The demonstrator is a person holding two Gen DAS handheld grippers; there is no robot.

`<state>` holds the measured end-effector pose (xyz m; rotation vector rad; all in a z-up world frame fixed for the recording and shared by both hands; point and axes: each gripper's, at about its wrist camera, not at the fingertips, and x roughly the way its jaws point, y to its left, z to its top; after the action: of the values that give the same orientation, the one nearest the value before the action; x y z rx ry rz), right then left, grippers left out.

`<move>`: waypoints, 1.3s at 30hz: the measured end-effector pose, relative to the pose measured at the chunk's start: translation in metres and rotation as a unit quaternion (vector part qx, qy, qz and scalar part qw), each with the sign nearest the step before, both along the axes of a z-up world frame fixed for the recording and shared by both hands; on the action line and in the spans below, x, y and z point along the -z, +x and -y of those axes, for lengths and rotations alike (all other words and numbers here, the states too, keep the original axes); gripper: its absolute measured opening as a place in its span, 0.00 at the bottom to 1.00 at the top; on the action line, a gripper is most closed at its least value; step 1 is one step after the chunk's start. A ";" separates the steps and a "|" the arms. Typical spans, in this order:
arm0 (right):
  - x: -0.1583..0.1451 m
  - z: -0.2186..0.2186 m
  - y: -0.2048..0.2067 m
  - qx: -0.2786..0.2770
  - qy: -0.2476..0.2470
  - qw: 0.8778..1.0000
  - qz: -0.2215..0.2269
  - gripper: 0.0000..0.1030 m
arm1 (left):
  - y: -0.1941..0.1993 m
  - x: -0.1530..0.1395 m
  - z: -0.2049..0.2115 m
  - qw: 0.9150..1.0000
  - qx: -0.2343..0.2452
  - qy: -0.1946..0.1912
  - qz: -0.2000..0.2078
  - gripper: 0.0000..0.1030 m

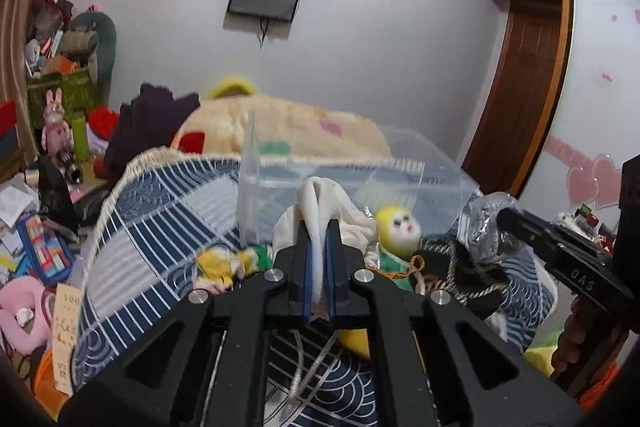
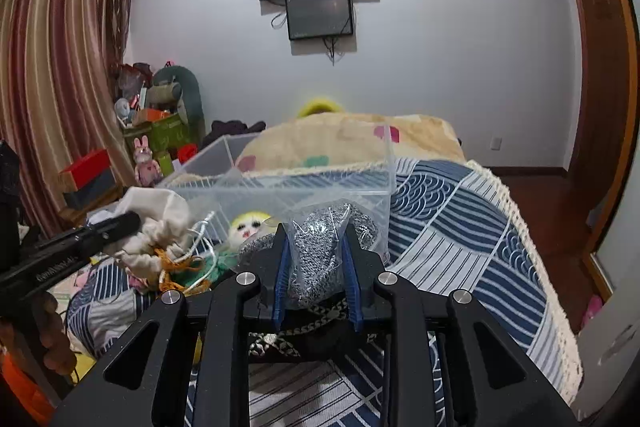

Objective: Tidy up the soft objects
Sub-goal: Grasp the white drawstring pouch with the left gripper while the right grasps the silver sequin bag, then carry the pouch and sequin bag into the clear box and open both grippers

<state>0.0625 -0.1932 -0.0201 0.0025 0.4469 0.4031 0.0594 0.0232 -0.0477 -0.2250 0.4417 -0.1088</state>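
White cloth (image 1: 320, 203) sits pinched in the left gripper (image 1: 319, 247), while the right gripper (image 2: 316, 259) clamps a bagged grey knit bundle (image 2: 320, 247). At twelve o'clock, the clear plastic bin (image 2: 320, 183) appears empty; a yellow-haired doll (image 1: 398, 227) and cords remain on the bed.

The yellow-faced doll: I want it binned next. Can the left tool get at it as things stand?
Probably not yet. The left tool is shut on the white cloth, which drapes beside the yellow-faced doll. The doll lies close ahead, before the clear bin; the cloth must go first.
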 end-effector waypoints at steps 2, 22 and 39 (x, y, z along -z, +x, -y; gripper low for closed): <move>-0.005 0.000 -0.001 0.001 -0.001 1.000 0.007 0.21 | -0.003 -0.010 0.000 1.000 0.003 -0.001 0.011 0.05; -0.045 -0.016 0.054 0.014 -0.017 0.999 0.031 0.21 | 0.063 -0.045 -0.008 0.999 -0.018 0.018 0.039 0.05; -0.002 -0.049 0.114 -0.022 -0.105 0.991 -0.075 0.21 | 0.129 -0.005 0.005 0.996 0.001 0.053 -0.072 0.05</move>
<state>0.1769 -0.1442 -0.0183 -0.1825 0.6366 0.3988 0.1881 0.0185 -0.0431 -0.1288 0.5893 -0.0715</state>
